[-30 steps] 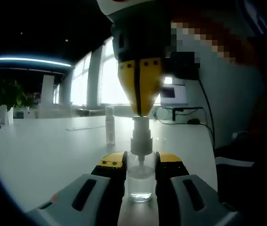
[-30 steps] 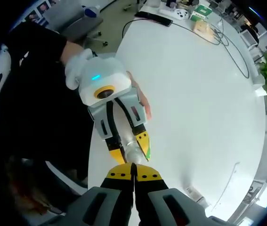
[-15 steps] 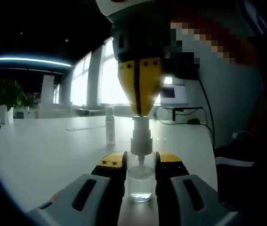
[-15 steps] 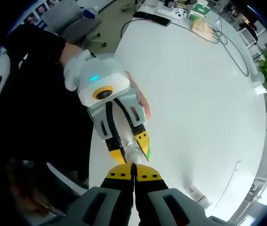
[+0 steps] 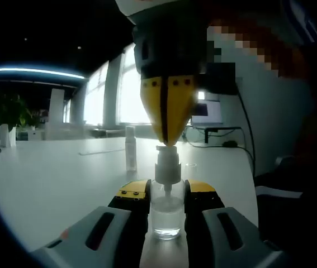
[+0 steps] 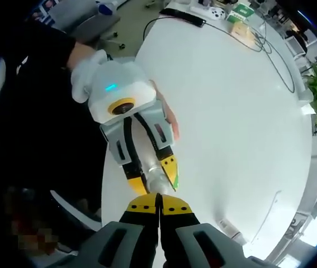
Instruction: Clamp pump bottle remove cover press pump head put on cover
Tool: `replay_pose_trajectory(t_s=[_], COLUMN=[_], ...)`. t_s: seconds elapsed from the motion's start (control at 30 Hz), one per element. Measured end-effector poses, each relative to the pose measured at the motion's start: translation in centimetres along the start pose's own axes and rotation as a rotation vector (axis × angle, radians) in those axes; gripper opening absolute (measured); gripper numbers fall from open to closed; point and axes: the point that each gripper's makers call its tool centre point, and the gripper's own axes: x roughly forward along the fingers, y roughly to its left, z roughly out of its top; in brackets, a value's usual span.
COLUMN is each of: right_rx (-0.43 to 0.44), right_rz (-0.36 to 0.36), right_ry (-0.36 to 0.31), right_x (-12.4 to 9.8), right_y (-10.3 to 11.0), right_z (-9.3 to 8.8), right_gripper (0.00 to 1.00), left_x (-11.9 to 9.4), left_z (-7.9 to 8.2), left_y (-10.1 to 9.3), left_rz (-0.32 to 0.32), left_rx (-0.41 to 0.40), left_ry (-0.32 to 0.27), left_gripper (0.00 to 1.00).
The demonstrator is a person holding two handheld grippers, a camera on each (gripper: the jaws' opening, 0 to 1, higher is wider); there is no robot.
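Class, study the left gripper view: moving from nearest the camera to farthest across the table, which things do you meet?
Left gripper → pump bottle clamped in it, with the right gripper tips on its pump head → slim white bottle → monitor by the windows.

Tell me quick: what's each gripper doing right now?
Left gripper: shut on the pump bottle.
Right gripper: shut, tips on the pump head, holding nothing.
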Motion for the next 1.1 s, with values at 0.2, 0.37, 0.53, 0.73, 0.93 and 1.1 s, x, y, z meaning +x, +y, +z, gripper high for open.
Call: replay_pose_trajectory(t_s=[0.2, 0.37, 0.53, 0.73, 0.93, 1.1], right_rx=[-0.001, 0.001, 0.014, 0.015, 0.014, 0.014], right_rz=[0.009, 0.02, 0.035, 0.041, 0.039, 0.038], right_ry=[-0.014, -0.028, -0.038, -0.039, -0.041, -0.044], right_x=[-0.73, -0.7, -0.66, -0.65, -0.67, -0.67], right_y=[-0.05, 0.18, 0.2, 0.19, 0.37, 0.44], right_z=[-0.01, 0.05, 0.09, 0.12, 0.07, 0.03], right_gripper=[0.0, 0.0, 0.0, 0.0, 0.0, 0.0], left_x=[-0.02, -0.04, -0.04, -0.07, -0.07, -0.05], left_z=[-0.03, 0.02, 0.01, -0.05, -0.04, 0.04], left_y=[0.06, -0.01, -0.01, 0.06, 0.03, -0.11], left_rz=[0.0, 0.0, 0.0, 0.0, 0.0, -0.001], left_rx=[0.002, 0.001, 0.002, 0.002, 0.001, 0.001], left_ry=[-0.001, -0.001, -0.001, -0.001, -0.001, -0.001], left_gripper=[0.15, 0.15, 0.15, 0.15, 0.15, 0.15])
